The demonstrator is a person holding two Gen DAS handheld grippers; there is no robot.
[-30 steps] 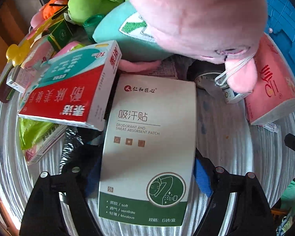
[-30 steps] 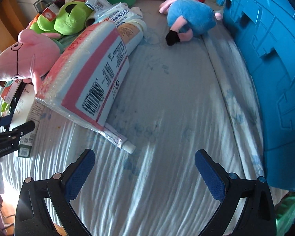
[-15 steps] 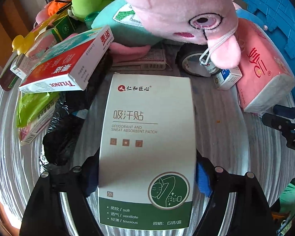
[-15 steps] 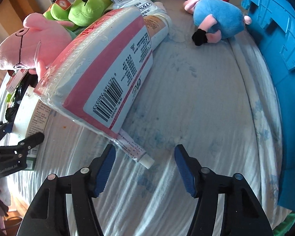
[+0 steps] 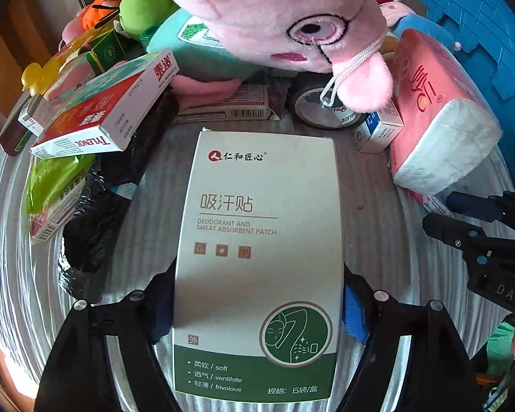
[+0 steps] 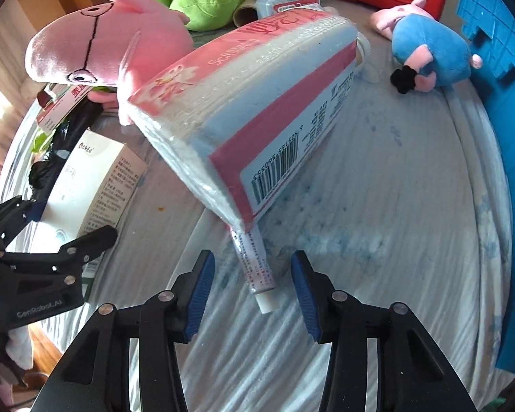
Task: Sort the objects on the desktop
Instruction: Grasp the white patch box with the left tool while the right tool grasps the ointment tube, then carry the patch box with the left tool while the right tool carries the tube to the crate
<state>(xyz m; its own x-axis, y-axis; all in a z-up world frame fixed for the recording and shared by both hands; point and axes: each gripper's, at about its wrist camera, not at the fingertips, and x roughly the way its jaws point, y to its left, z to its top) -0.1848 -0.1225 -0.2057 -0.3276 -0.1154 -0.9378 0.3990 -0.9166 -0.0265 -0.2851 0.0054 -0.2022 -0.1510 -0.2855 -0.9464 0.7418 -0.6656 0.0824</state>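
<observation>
My left gripper (image 5: 257,305) is clamping one patch box (image 5: 257,240) at lower centre; my right gripper (image 6: 250,292) is gaping around one tube (image 6: 257,274), touching nothing.

Both wrist views look forward, close, sharing the tissue pack (image 5: 439,116).

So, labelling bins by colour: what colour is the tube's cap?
White, on the tube; the right wrist view shows it best.
</observation>
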